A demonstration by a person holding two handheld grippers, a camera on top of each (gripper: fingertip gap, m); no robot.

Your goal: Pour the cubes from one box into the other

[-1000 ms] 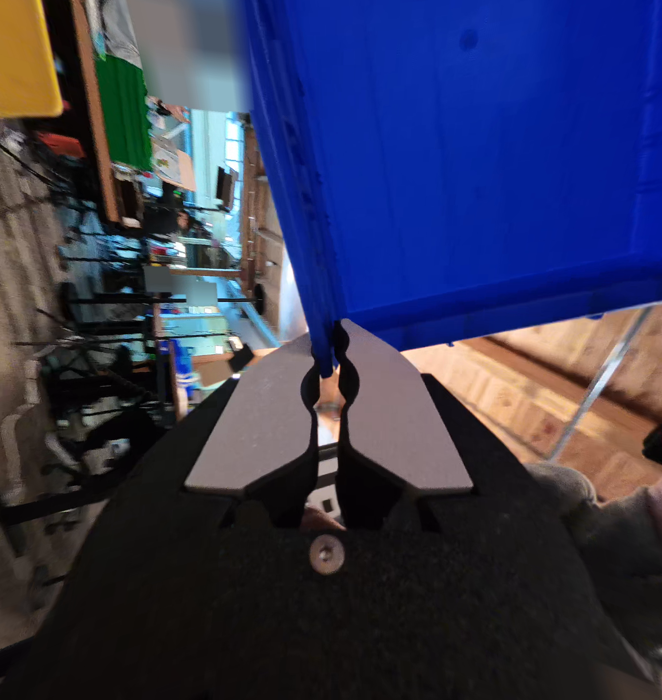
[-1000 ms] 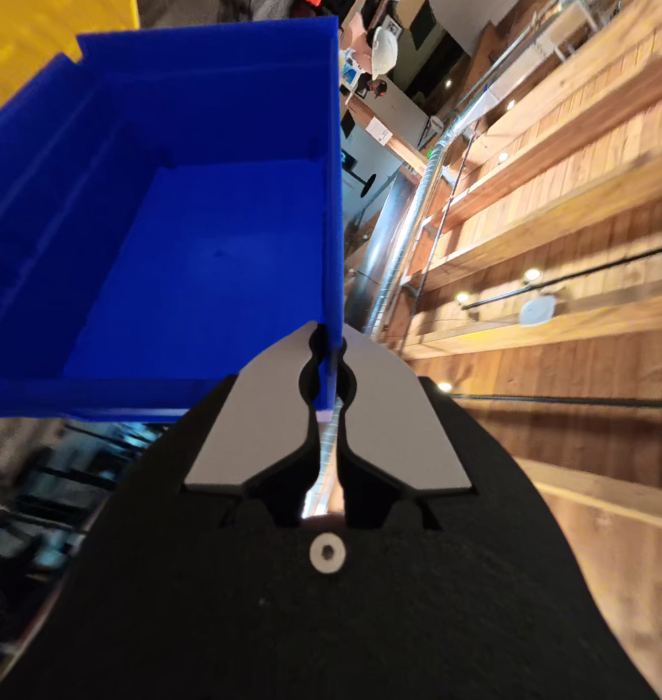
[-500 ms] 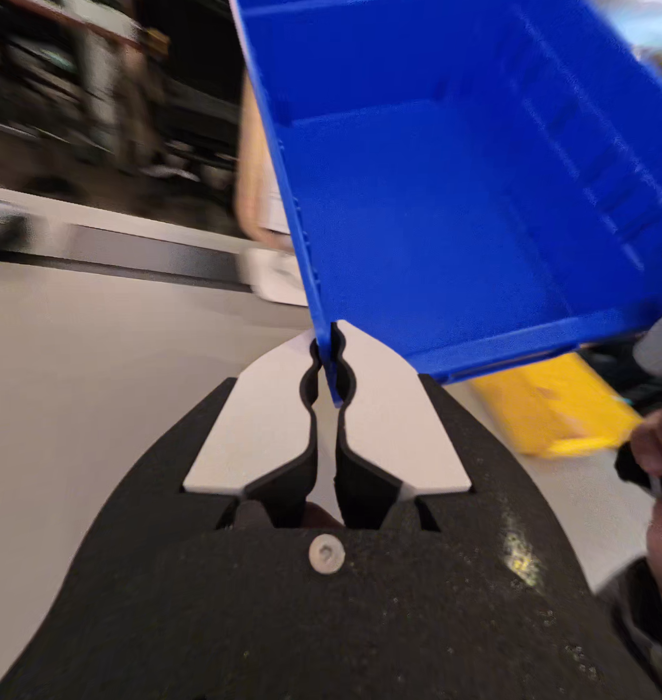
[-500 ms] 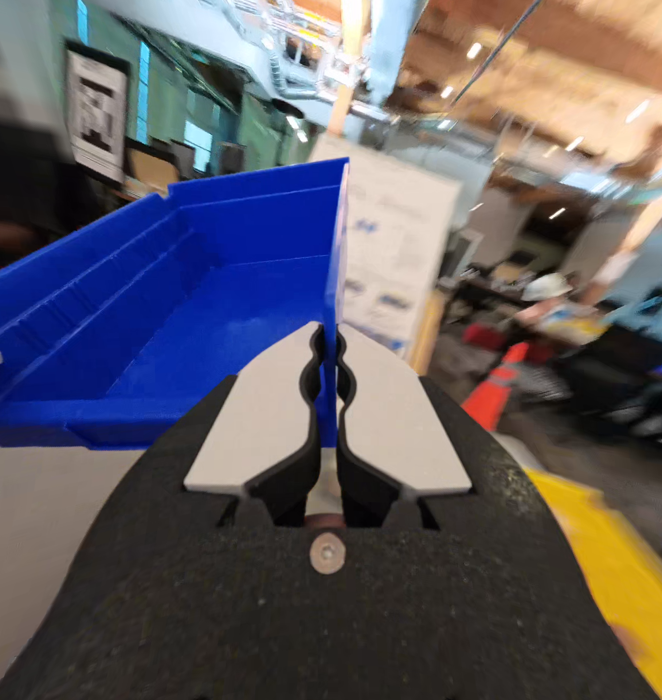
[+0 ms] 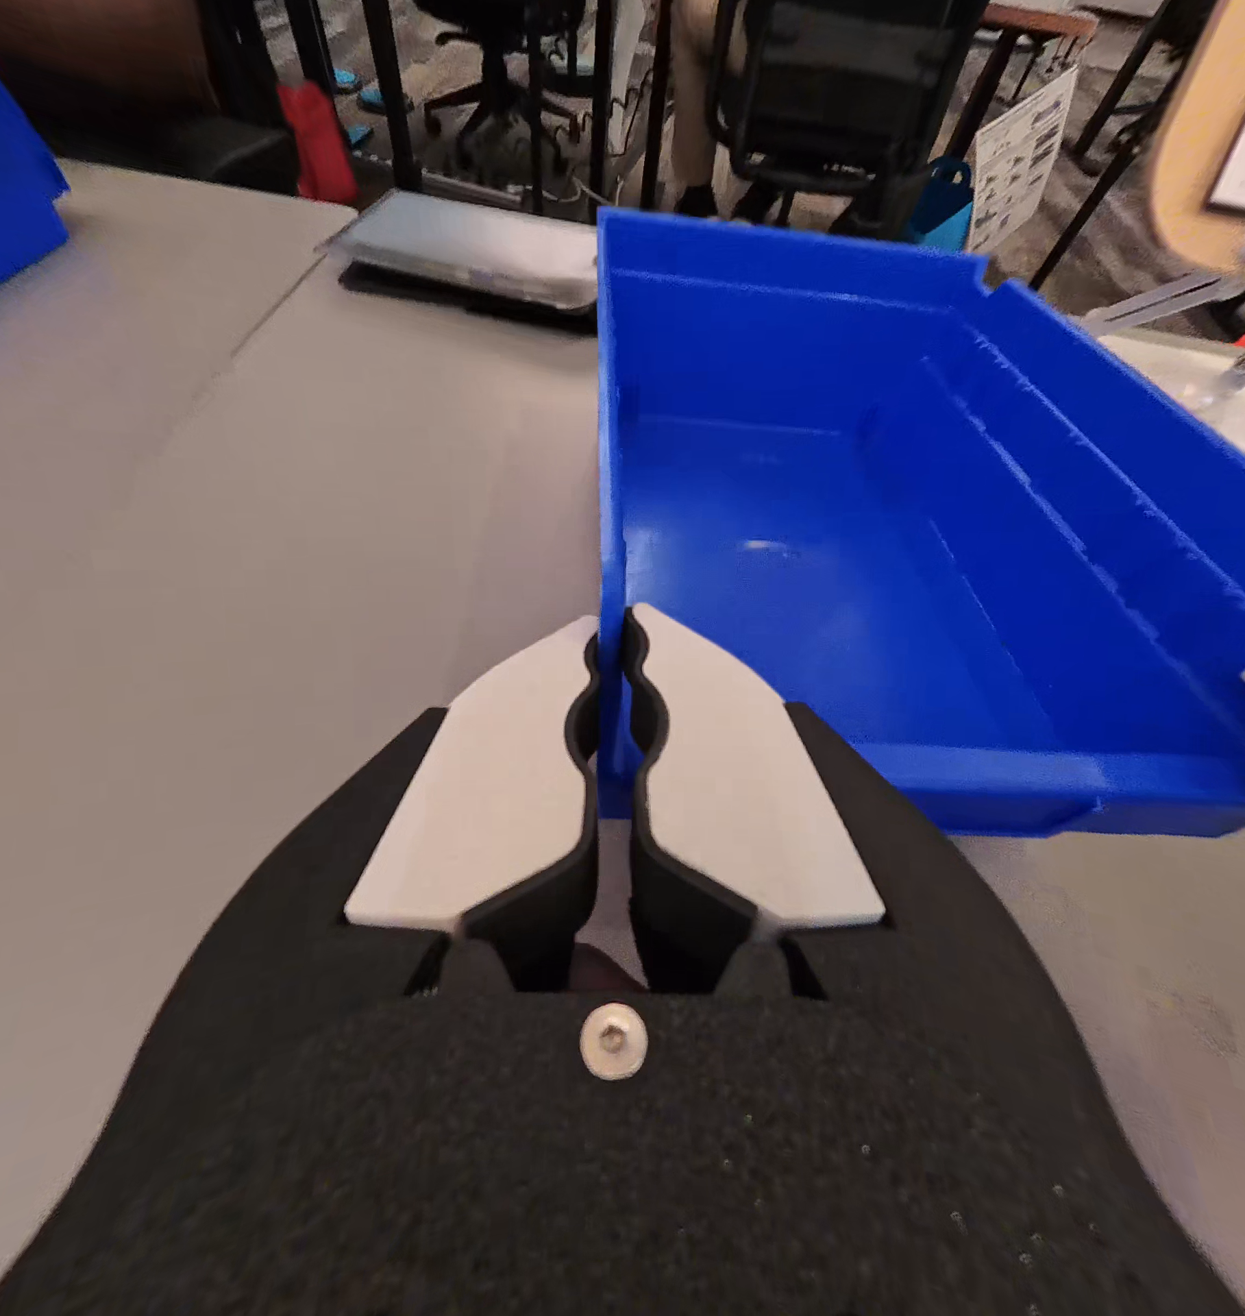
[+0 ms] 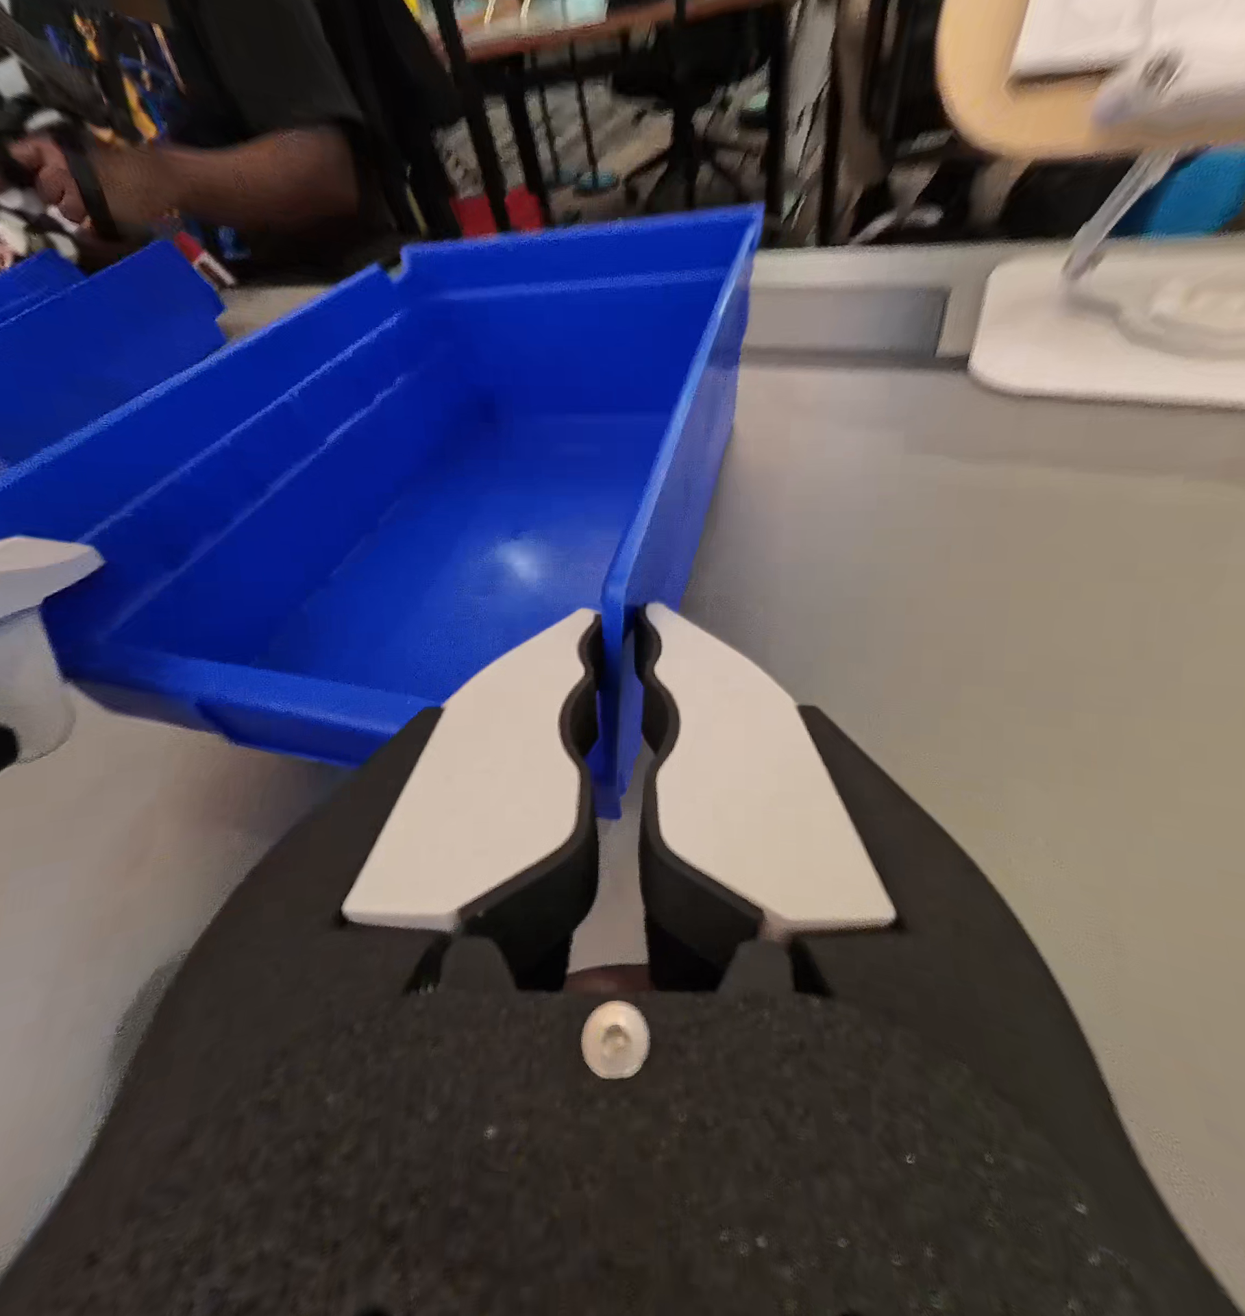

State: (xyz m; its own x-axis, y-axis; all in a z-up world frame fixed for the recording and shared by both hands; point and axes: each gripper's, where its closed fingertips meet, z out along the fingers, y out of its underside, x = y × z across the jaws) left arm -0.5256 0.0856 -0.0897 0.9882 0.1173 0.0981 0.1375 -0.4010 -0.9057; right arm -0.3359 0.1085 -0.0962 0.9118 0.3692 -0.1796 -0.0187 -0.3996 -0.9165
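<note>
Tipped-up blue bin is now back upright, level on or just above the grey table, interior showing no cubes. Left gripper clamped on the bin's left wall near the front corner; right gripper clamped on the opposite wall. Second blue bin sits left of the held bin, just beside it. Flat grey device lies behind the bin's far left corner.
</note>
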